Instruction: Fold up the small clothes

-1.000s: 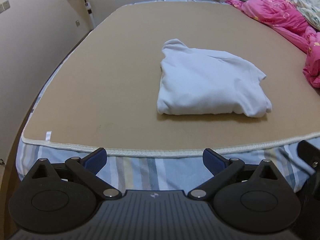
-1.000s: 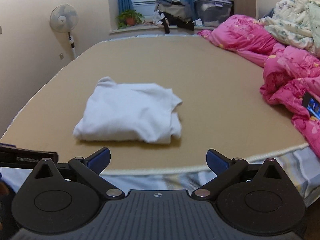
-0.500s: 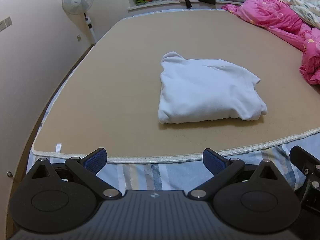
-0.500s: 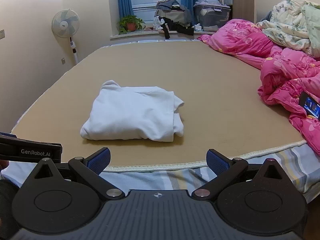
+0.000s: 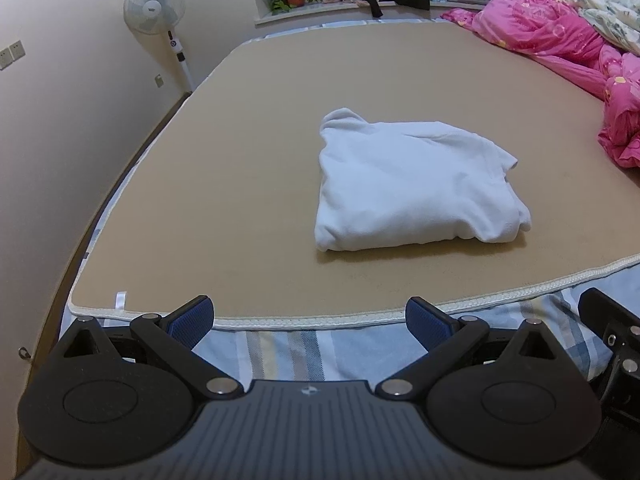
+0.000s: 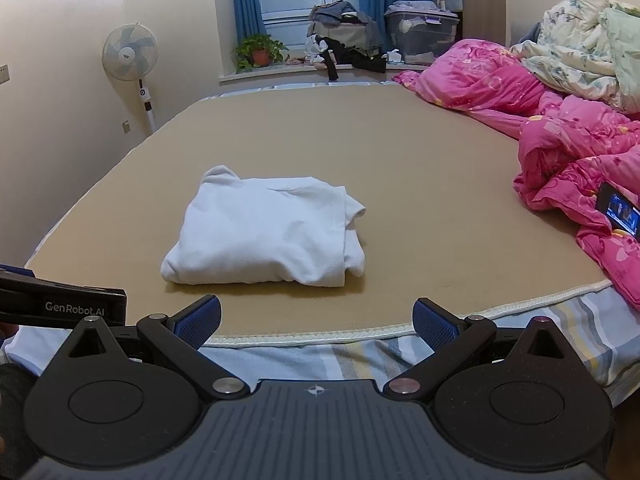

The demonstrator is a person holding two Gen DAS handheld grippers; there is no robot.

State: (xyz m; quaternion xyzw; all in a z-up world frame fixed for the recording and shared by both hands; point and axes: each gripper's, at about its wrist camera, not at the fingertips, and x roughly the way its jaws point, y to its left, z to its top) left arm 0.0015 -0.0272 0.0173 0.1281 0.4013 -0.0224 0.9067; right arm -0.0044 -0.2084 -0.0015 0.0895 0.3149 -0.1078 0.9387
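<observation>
The left gripper [image 5: 310, 316] is held level off the near edge of the bed [image 5: 248, 184], its two blue-padded fingers [image 5: 192, 320] spread wide apart with nothing between them. The right gripper [image 6: 316, 318] is held the same way, just beside it, also over the near edge, its fingers [image 6: 434, 322] likewise spread and empty. Neither tool is touching the cloth. In the right wrist view the side of the left gripper is seen at the lower left edge of the frame.

A folded white garment [image 5: 412, 184] is laid flat on the tan mat, near the near edge and roughly midway between the left and right sides of the bed. Its folded edge is turned toward the grippers. A pink quilt [image 6: 560, 140] is heaped along the right edge of the bed, well apart from the garment, and a phone [image 6: 620, 214] with a lit screen rests on it. A standing fan [image 6: 130, 60] is seen by the far left corner.
</observation>
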